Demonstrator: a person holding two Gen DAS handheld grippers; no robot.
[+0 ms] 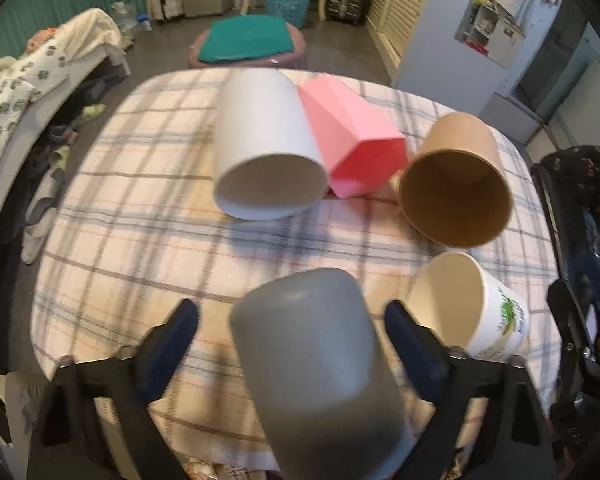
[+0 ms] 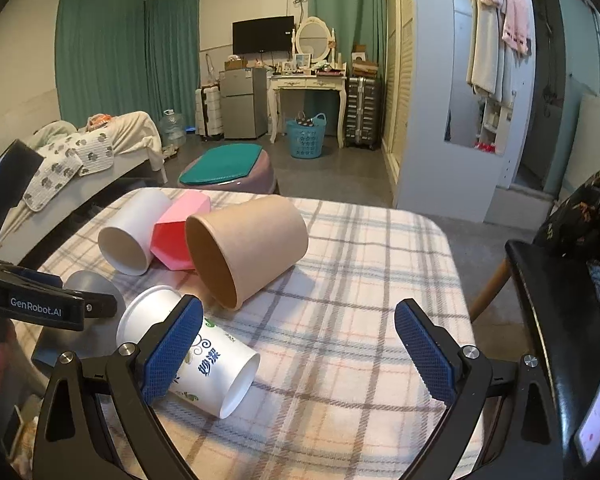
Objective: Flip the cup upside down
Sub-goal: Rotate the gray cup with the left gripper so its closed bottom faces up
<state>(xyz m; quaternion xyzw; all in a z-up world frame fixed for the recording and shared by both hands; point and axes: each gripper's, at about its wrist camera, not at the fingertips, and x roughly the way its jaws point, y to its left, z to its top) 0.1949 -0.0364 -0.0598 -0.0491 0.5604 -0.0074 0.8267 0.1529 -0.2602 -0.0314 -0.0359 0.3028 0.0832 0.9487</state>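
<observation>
Our left gripper (image 1: 292, 316) stands spread wide around the grey cup (image 1: 312, 360), which lies on the plaid tablecloth (image 1: 140, 216), pads clear of its sides. Our right gripper (image 2: 298, 344) gapes empty beside the printed paper cup (image 2: 204, 356). The grey cup looks light, stiff and smooth (likely slippery), so we should pinch mid-body.

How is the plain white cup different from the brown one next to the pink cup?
The white cup is narrower and white inside and out; the brown paper cup is wider and tan all over. The white cup lies left of the pink cup, the brown one right. Both lie on their sides on the plaid tablecloth, mouths toward the cameras.
</observation>
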